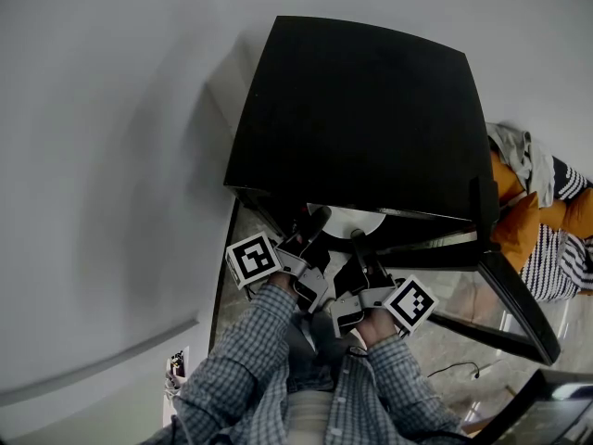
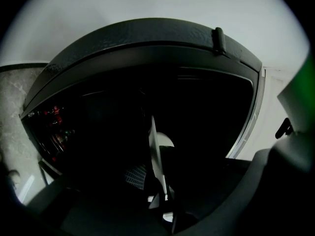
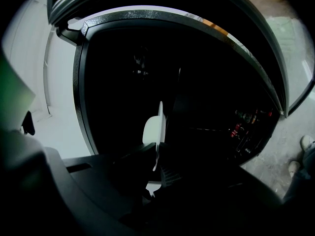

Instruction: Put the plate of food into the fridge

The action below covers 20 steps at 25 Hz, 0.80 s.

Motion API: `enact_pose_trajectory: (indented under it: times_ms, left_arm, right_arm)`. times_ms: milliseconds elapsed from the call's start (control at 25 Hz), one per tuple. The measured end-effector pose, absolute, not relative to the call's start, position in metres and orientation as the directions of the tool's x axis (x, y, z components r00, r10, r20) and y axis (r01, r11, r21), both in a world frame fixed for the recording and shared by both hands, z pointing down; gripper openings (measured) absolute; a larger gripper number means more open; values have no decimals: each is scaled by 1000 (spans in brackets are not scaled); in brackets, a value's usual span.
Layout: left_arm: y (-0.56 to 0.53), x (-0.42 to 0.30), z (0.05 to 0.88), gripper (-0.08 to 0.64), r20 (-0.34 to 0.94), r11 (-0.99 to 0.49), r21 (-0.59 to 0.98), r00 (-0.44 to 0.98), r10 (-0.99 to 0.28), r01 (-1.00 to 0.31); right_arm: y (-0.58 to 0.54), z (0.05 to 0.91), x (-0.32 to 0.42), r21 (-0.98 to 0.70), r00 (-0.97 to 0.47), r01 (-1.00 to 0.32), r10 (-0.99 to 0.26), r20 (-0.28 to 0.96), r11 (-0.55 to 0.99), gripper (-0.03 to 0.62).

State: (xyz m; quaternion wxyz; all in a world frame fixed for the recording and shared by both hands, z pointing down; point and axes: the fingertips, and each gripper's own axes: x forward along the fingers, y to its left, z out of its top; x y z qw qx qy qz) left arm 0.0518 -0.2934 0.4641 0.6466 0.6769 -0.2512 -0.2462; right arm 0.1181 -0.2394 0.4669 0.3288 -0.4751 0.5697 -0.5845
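A person in checked sleeves (image 1: 243, 360) stands before a low black fridge (image 1: 361, 109) set against a pale wall (image 1: 111, 156), its door (image 1: 519, 309) swung open to the right in the head view, and holds a white plate (image 1: 354, 219) at the mouth of the dark cabinet, just under the front edge of the top. The left gripper (image 1: 311, 228) and the right gripper (image 1: 359, 245) meet the plate side by side from the near rim, each with its marker cube (image 1: 252, 259) outward. In the left gripper view the plate (image 2: 155, 151) shows edge-on, its rim pinched between the narrow jaws of the left gripper (image 2: 161, 188); the right gripper view shows the same, the plate (image 3: 153, 127) thin and upright in the frame with the right gripper (image 3: 156, 156) closed tight on its edge. Any food on the plate cannot be made out, nor whether the plate rests on a shelf. Small red-topped items (image 3: 246, 124) sit dimly in the shadow. A heap of orange and striped clothes (image 1: 542, 216) lies on the floor beyond the door
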Motion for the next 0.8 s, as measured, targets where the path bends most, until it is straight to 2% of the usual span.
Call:
enact_pose_trajectory:
  times_ms: [200,800]
  left_arm:
    - [-292,47,462,91,-30,-54,999,737,-676,-9]
    - [-264,30,472,91,14,18,1000,733,-681,-3]
  right_arm:
    - [-248,465,121,-977,-326,-176,-929,176,-123,23]
    - [-279,470,125,-965,-316,-223,-927,203,-135,24]
